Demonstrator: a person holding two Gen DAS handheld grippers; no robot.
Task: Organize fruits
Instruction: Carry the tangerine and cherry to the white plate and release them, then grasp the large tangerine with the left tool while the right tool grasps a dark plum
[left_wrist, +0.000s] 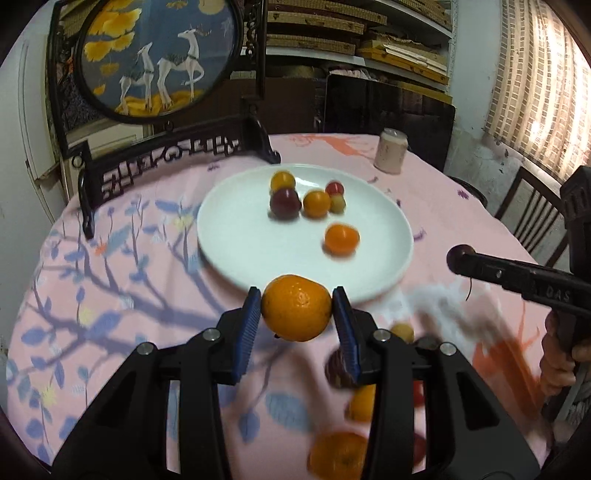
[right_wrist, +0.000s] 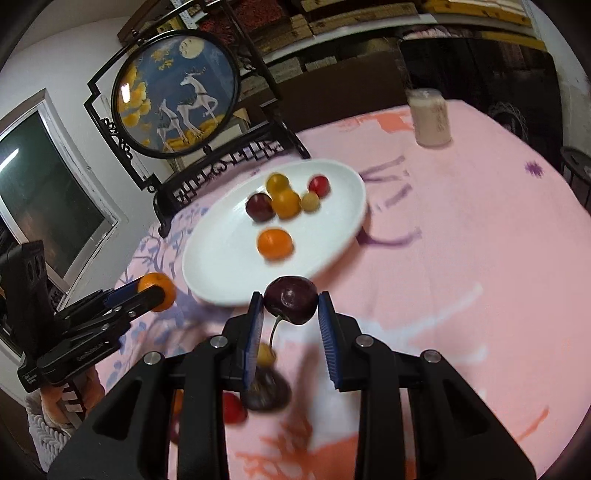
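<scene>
My left gripper (left_wrist: 297, 314) is shut on an orange (left_wrist: 297, 313) and holds it above the cloth at the near rim of the white plate (left_wrist: 236, 236). It also shows in the right wrist view (right_wrist: 155, 295). My right gripper (right_wrist: 290, 304) is shut on a dark cherry (right_wrist: 291, 300) with a stem, just in front of the plate (right_wrist: 218, 266). It shows in the left wrist view at the right (left_wrist: 460, 258). The plate holds several small fruits, among them an orange one (left_wrist: 341, 239) and a dark plum (left_wrist: 284, 203).
Loose fruits lie blurred on the pink cloth under the grippers, such as an orange (left_wrist: 338, 459) and a red one (right_wrist: 232, 408). A framed deer screen (left_wrist: 155, 55) stands behind the plate. A pale can (left_wrist: 390, 150) stands at the far right.
</scene>
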